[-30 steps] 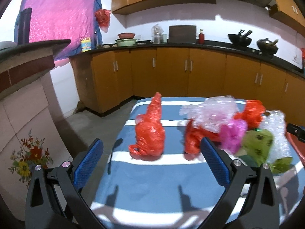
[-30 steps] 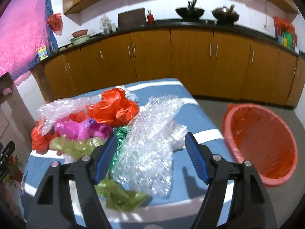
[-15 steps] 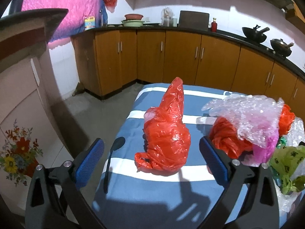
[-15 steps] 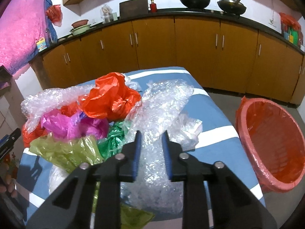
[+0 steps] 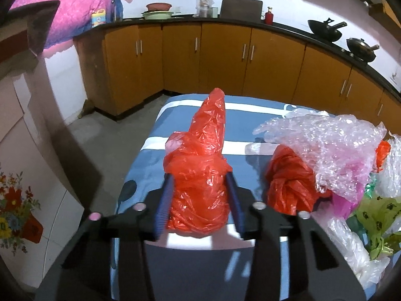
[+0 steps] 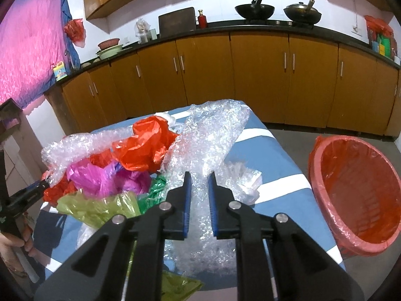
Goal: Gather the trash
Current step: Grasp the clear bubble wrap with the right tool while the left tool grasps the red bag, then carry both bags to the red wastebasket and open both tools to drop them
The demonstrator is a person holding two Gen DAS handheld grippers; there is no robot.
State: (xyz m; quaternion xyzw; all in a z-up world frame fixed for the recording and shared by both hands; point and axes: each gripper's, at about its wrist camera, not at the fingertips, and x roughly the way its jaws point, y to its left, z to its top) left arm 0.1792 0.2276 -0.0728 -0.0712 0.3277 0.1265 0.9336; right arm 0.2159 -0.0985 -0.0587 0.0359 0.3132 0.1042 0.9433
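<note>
**Q:** On the left wrist view, what occupies the jaws?

**A:** Left gripper [image 5: 200, 188], blue pads on either side of a tall red plastic bag [image 5: 200, 175]. The jaws have just been closing, and both pads now press into the bag's lower half. The bag stands upright, tapering to a point, near the left edge of the blue-and-white striped table [image 5: 240, 123].

**Q:** And to the right of it in the same view?

**A:** A second, knotted red bag [image 5: 288, 183] lying apart from the first, partly covered by a crumpled sheet of bubble wrap [image 5: 333, 148]. A green printed bag [image 5: 376, 215] sits at the far right edge. Wooden cabinets [image 5: 225, 57] line the wall behind, with two dark woks [image 5: 325, 30] on the counter.

**Q:** On the right wrist view, how do the jaws stand?

**A:** Right gripper [image 6: 199, 183], jaws drawn in to a narrow gap; they have just been closing. A long clear bubble wrap piece [image 6: 208, 145] runs between the pads and is pinched there. It lies along the right side of the table.

**Q:** What surrounds it?

**A:** Left of it, a heap: an orange-red bag [image 6: 145, 145], a magenta bag [image 6: 105, 178], a yellow-green bag [image 6: 100, 208]. On the floor to the right of the table, well apart from the heap, a red basket [image 6: 356, 195] lined with red plastic. At the far left edge, a hand [image 6: 15, 245] holding the other tool's black handle.
</note>
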